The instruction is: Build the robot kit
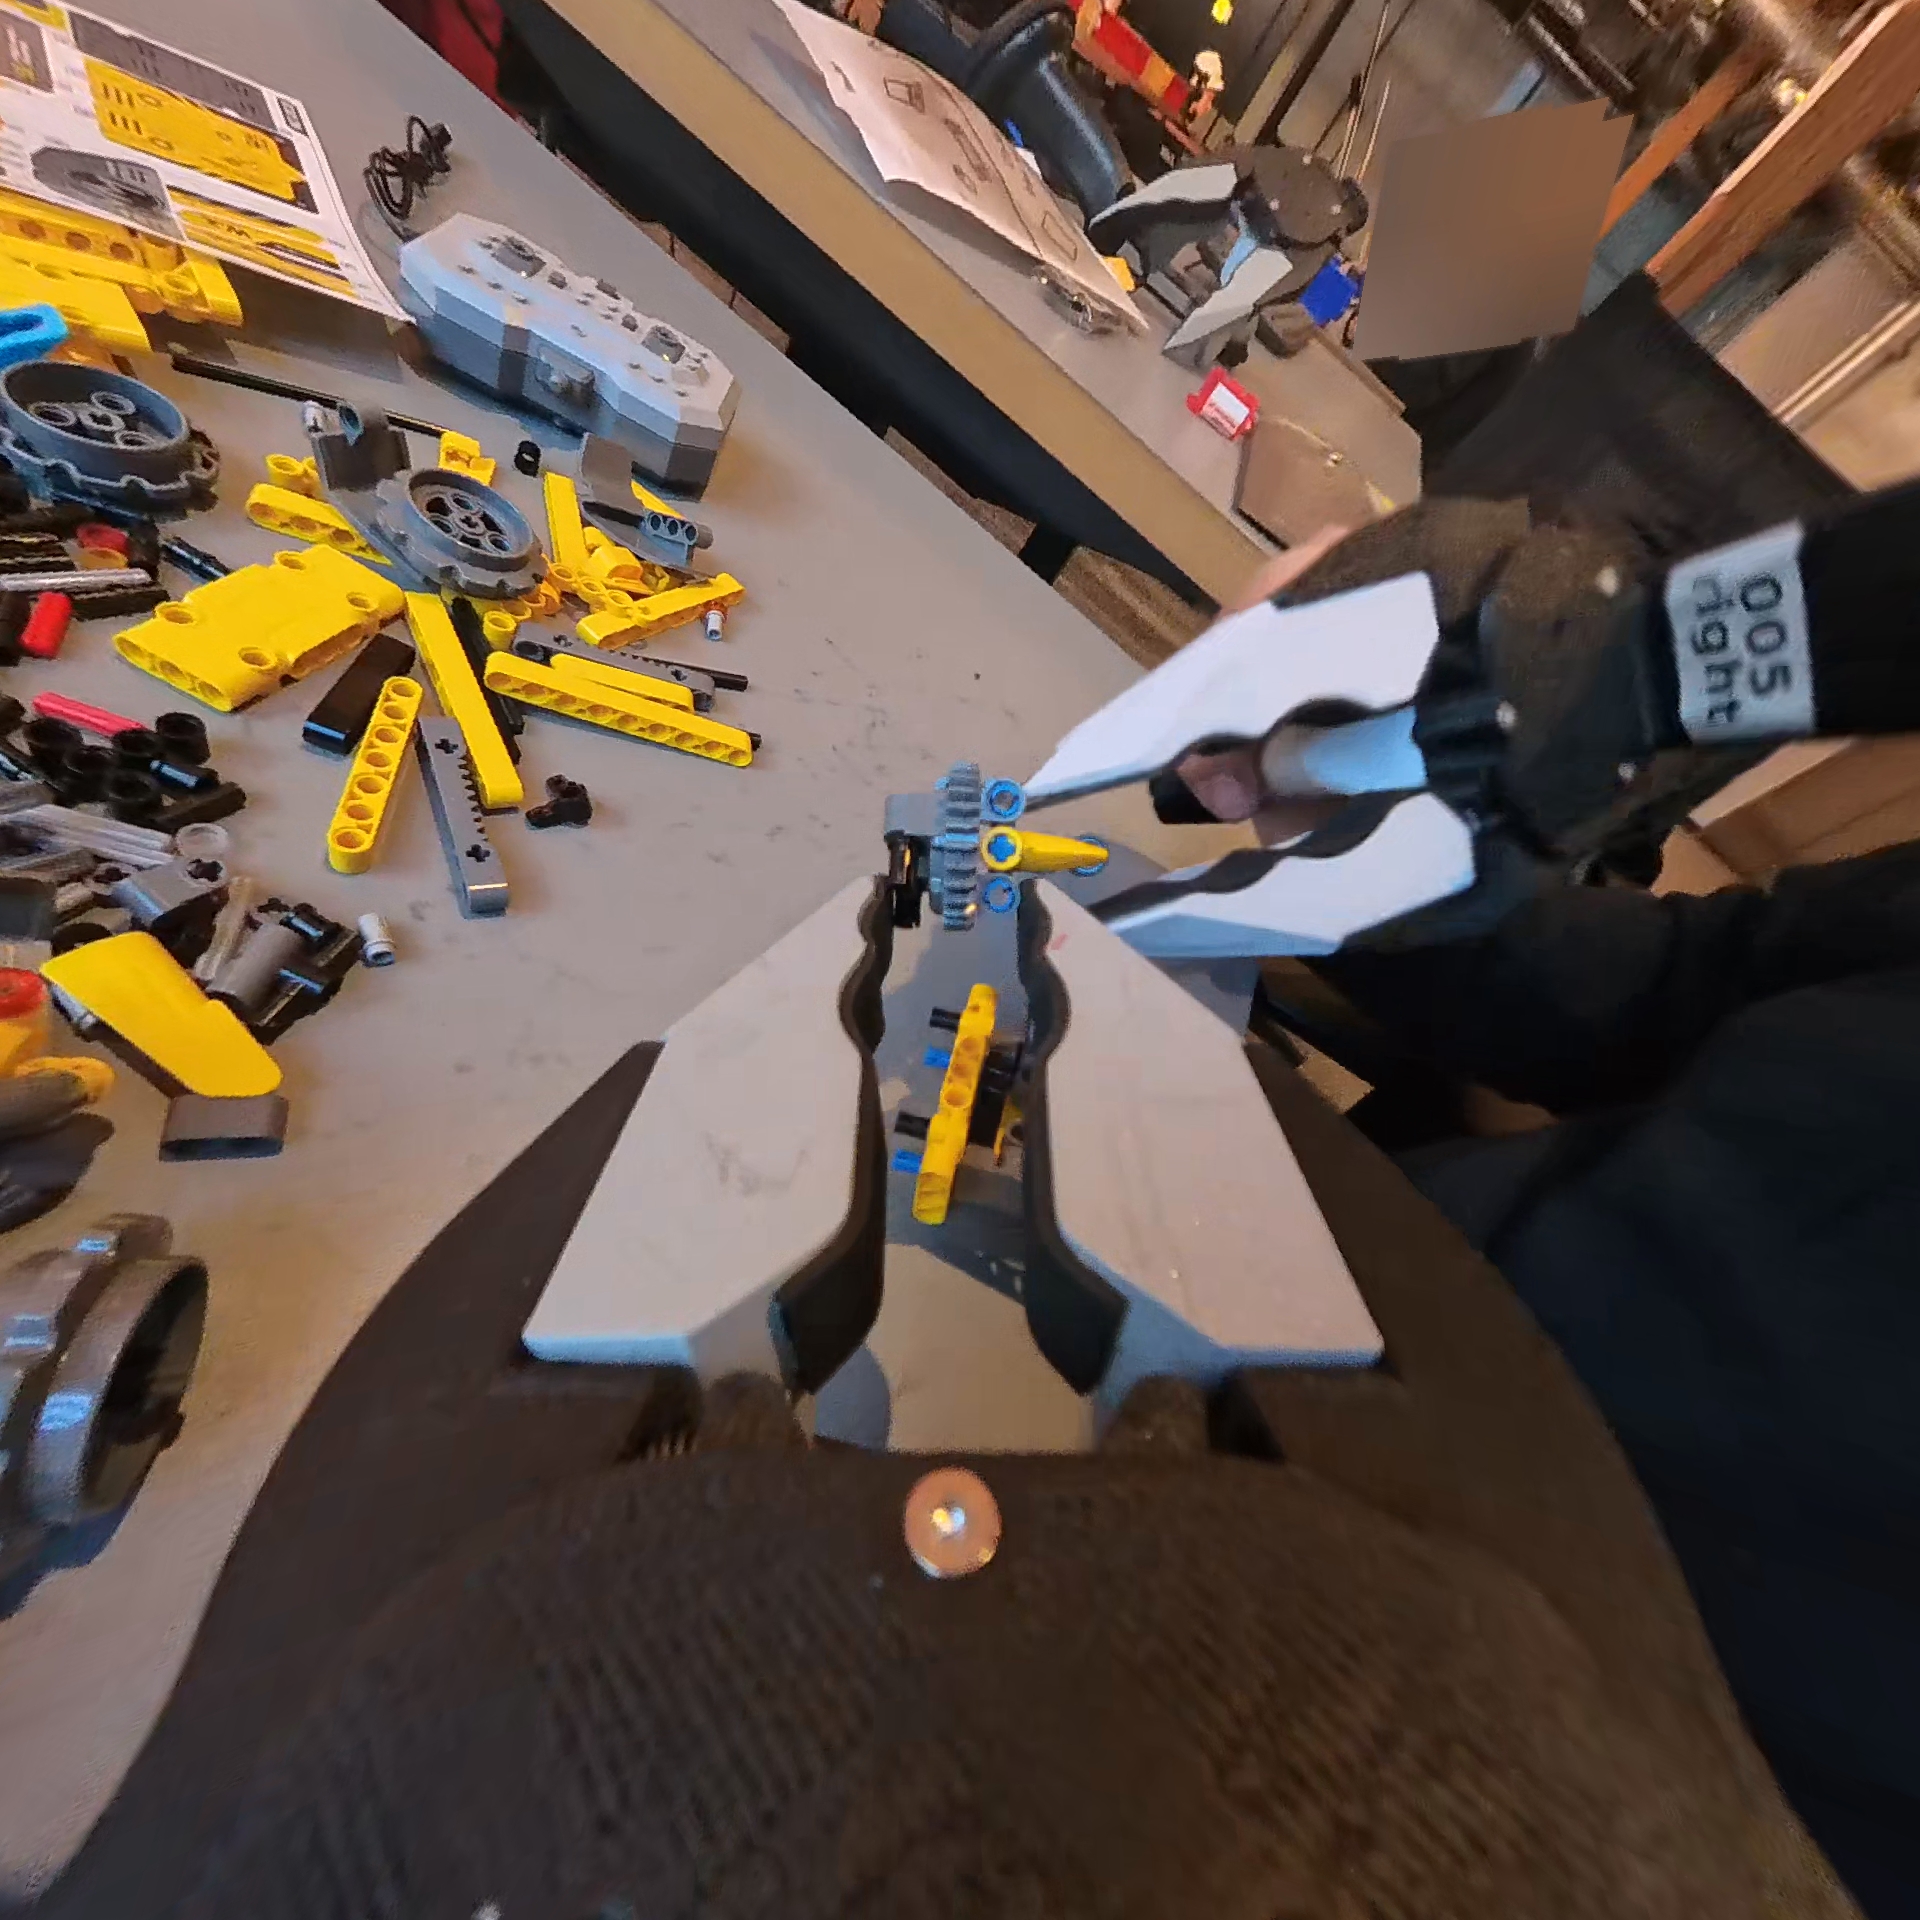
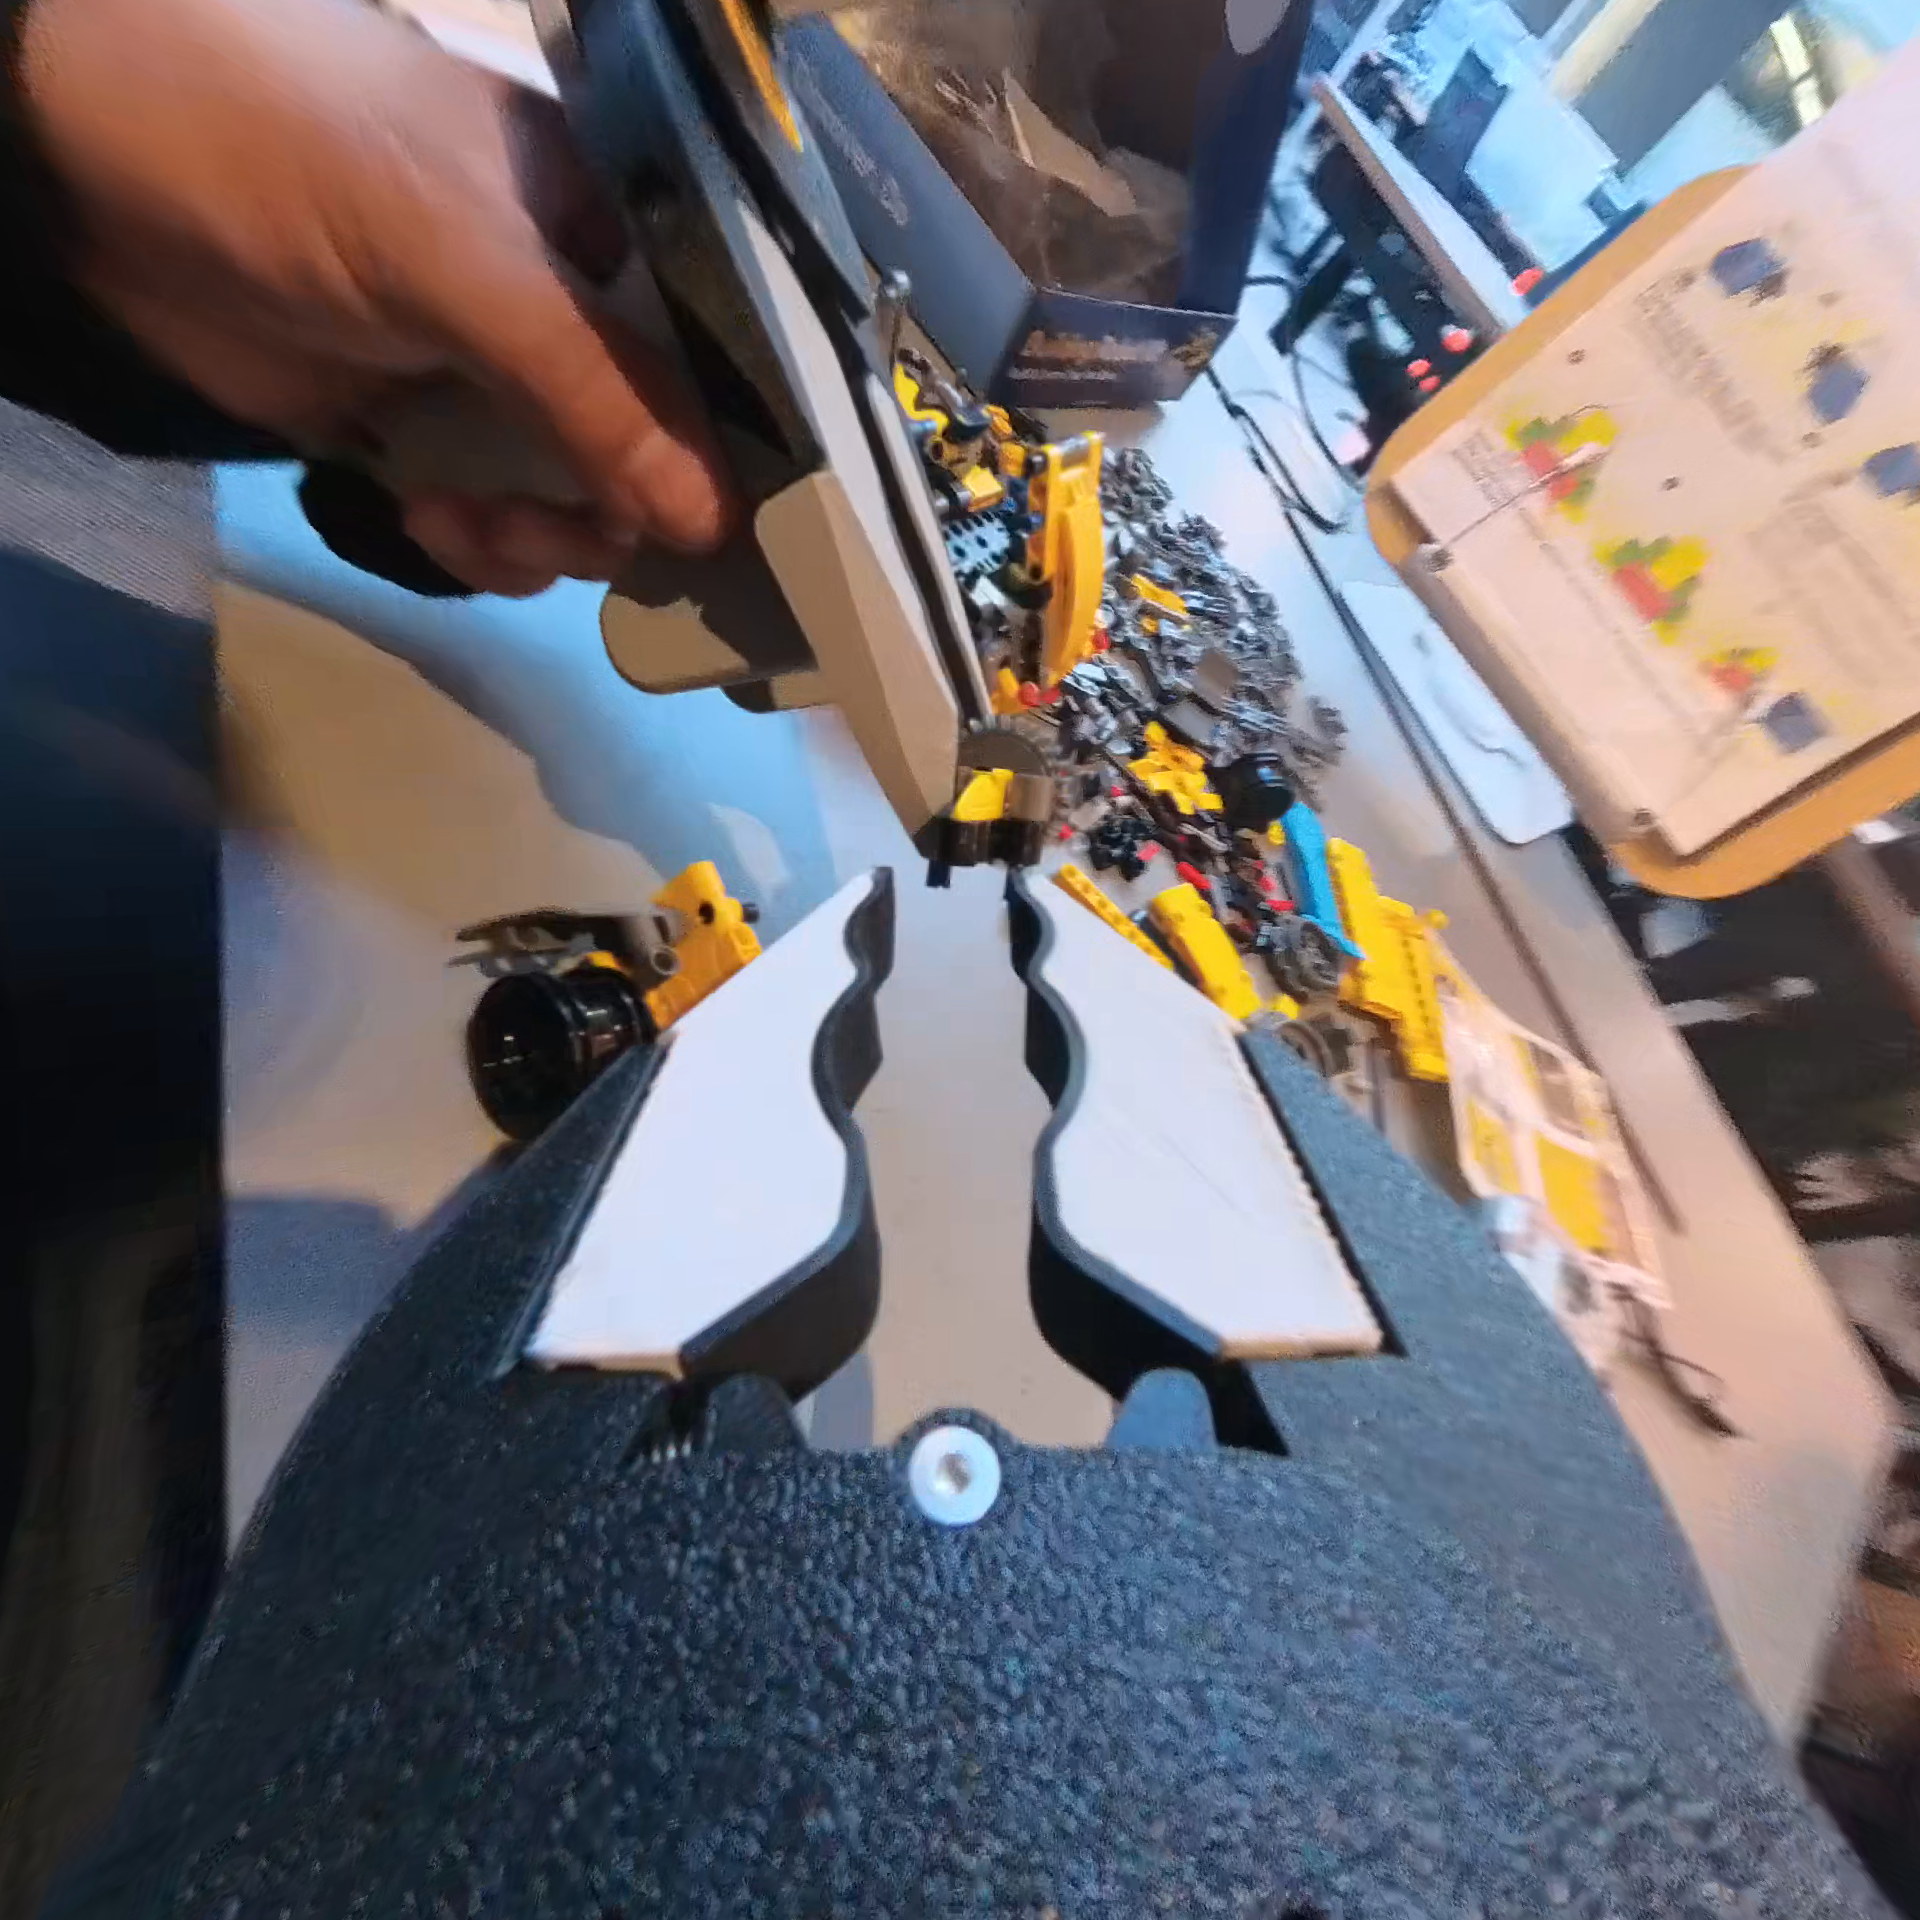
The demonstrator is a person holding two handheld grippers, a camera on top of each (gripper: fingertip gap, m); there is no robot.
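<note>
My left gripper (image 1: 956, 894) is shut on a small brick assembly (image 1: 961, 836): a grey gear, a grey frame, blue pins and a yellow pointed piece (image 1: 1070, 854) that sticks out to the right. It holds the assembly above the grey table (image 1: 831, 644). My right gripper (image 1: 1065, 852) comes in from the right, open, with one fingertip on each side of the yellow pointed piece. In the right wrist view the right gripper (image 2: 948, 883) is open and empty, and the assembly (image 2: 987, 805) sits just ahead of its tips, in the left gripper (image 2: 935, 727) held by a hand.
A pile of loose yellow, black and grey parts (image 1: 416, 644) covers the table's left side, with a grey hub box (image 1: 561, 322) and a printed sheet (image 1: 156, 135) behind. A yellow wheel assembly (image 2: 603, 977) lies left of my right fingers. A dark box (image 2: 1039, 208) stands farther off. Both grippers' tips are close together, under 4 cm apart.
</note>
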